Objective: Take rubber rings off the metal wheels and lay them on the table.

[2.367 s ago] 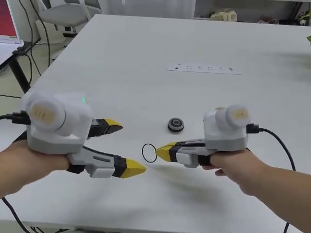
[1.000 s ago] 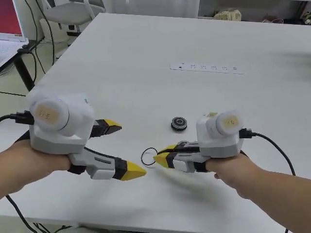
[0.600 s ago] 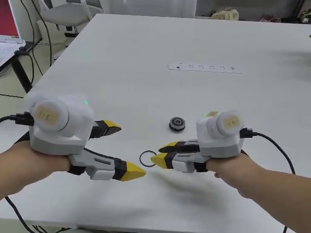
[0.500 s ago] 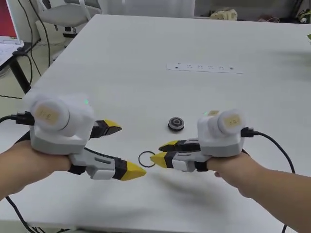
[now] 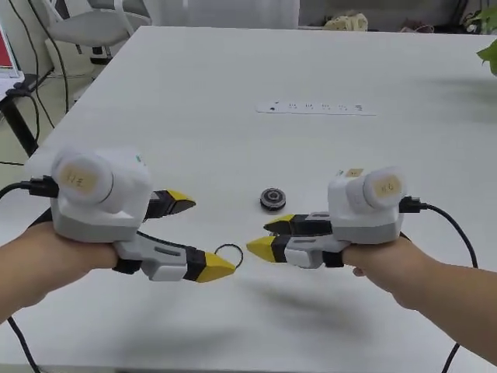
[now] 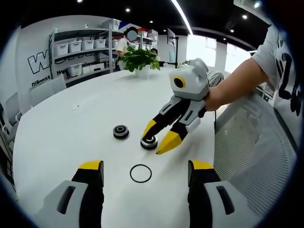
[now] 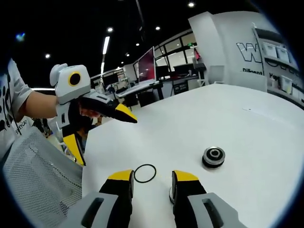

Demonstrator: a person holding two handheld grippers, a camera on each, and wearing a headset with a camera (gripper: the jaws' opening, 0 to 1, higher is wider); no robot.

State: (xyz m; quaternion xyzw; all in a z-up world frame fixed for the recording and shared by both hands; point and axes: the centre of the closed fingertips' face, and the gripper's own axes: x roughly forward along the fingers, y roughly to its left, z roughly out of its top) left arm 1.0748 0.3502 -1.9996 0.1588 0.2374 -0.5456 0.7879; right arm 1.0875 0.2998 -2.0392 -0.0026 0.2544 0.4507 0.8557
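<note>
A thin black rubber ring (image 5: 230, 252) lies flat on the white table (image 5: 233, 101), touching neither gripper; it is also plain as the ring (image 6: 140, 173) and the ring (image 7: 145, 173). My left gripper (image 5: 200, 235) is open wide, its lower tip just over the ring's near edge. My right gripper (image 5: 268, 237) is open a short way to the ring's right. One small metal wheel (image 5: 272, 199) stands farther back. A second wheel (image 6: 149, 142) sits on the table between the right gripper's (image 6: 156, 137) jaws; a sliver of it (image 7: 170, 195) shows beside one finger.
A white power strip (image 5: 314, 108) lies across the table's far middle. An office chair (image 5: 93, 19) stands off the far left corner. A potted plant (image 6: 137, 59) sits at the table's far end. The table's near edge runs just under both hands.
The right gripper held the ring at its tips, then opened and let it go; the ring now lies on the table. The right gripper drew back slightly right. The camera shifted.
</note>
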